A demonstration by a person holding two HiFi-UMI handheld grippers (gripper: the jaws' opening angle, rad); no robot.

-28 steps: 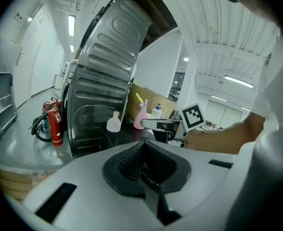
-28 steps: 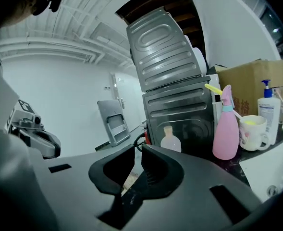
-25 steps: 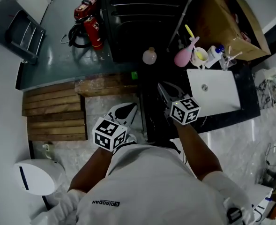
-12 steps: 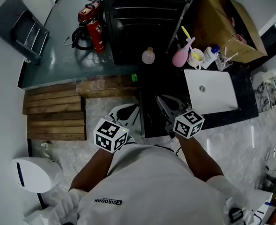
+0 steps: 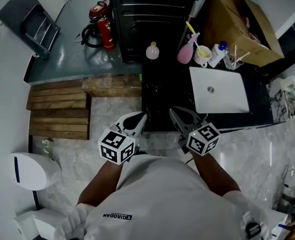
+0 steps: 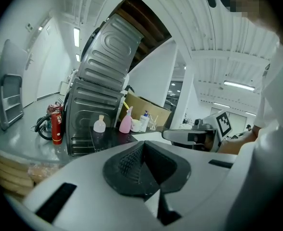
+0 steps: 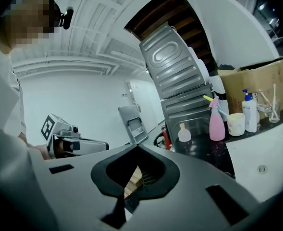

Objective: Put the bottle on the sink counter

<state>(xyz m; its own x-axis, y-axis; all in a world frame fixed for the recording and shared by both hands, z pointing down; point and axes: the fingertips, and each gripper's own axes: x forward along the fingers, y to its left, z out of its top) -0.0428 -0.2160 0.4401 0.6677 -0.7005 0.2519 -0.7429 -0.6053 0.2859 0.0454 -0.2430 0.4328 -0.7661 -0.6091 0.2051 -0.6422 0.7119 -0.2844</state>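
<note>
**Bottle upright on the table, both grippers empty at the near edge**

The small pale bottle (image 5: 152,50) stands upright at the back left of the dark table (image 5: 162,94). It is just in front of the ribbed metal cabinet (image 5: 142,14) and left of the pink spray bottle (image 5: 186,53). That spot keeps it on flat stone, well apart from the white sink (image 5: 219,90), so it has nothing to tip into.

You hold the left gripper (image 5: 137,120) and the right gripper (image 5: 177,115) close to your body, over the table's near edge and far from the bottle. The left fingers (image 6: 130,162) are pressed together on nothing. The right fingers (image 7: 147,177) are also pressed together, and only floor and wood show past them. Closed, empty fingers suit a moment with nothing to carry. If this is the bottle meant, the placing looks complete.
</note>
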